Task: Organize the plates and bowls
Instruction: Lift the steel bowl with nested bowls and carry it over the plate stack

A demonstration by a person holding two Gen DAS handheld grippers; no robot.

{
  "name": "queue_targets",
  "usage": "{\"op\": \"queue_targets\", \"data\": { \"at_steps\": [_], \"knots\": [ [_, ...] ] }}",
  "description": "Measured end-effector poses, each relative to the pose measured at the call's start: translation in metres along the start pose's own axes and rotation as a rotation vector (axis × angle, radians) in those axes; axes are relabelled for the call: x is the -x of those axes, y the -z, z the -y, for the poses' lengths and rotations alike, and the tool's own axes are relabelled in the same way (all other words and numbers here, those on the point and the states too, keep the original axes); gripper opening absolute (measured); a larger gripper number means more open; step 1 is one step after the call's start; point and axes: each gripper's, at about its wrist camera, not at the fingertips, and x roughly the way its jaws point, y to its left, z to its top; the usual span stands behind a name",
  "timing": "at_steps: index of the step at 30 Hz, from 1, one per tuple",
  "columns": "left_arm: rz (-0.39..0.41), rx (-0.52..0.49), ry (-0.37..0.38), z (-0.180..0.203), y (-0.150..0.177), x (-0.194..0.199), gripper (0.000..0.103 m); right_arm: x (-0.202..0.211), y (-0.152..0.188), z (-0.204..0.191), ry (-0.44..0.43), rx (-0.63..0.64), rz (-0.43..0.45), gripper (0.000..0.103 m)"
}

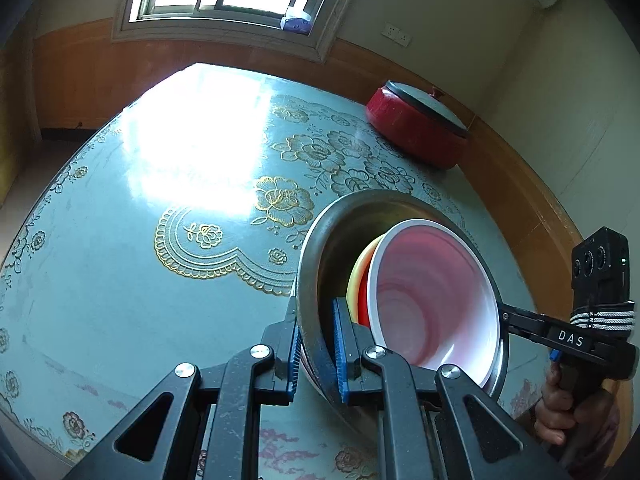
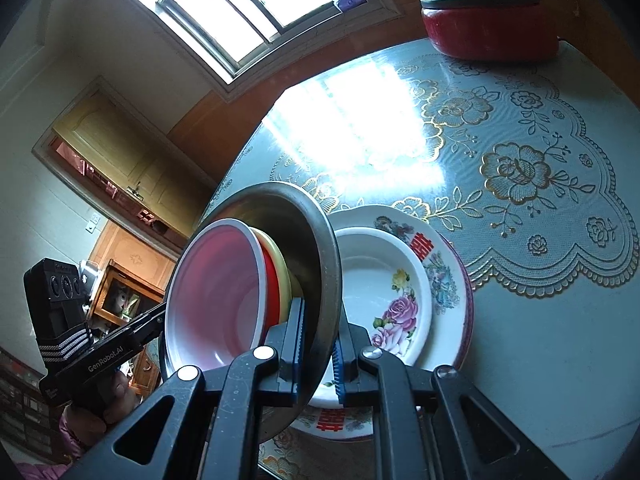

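Both grippers hold one steel bowl (image 1: 320,248) by opposite rims, lifted above the table. Nested in it are a yellow bowl (image 1: 354,280), a red bowl (image 1: 363,300) and a white bowl with a pink inside (image 1: 436,300). My left gripper (image 1: 316,352) is shut on the steel rim. My right gripper (image 2: 320,356) is shut on the far rim of the steel bowl (image 2: 320,240); the nested white bowl (image 2: 216,296) shows there too. Under it on the table sits a white flowered dish (image 2: 384,280) stacked in a larger flowered plate (image 2: 444,272).
A red pot with a grey lid (image 1: 416,124) stands at the table's far edge near the wall; it also shows in the right wrist view (image 2: 488,28). The round table (image 1: 120,280) has a pale blue cloth with gold flowers. Window glare lies on it.
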Motion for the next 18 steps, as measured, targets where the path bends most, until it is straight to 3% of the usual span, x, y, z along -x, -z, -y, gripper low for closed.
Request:
{"op": "queue_targets", "data": {
  "at_steps": [8,18],
  "knots": [
    [-0.051,-0.047,0.044,0.020,-0.007,-0.026,0.013,0.012,0.007,0.024,0.051,-0.073,0.034,0.012],
    [-0.134,-0.195,0.192,0.008,-0.039,-0.047,0.013,0.011,0.022,0.013,0.155,-0.267,0.151,0.012]
  ]
}}
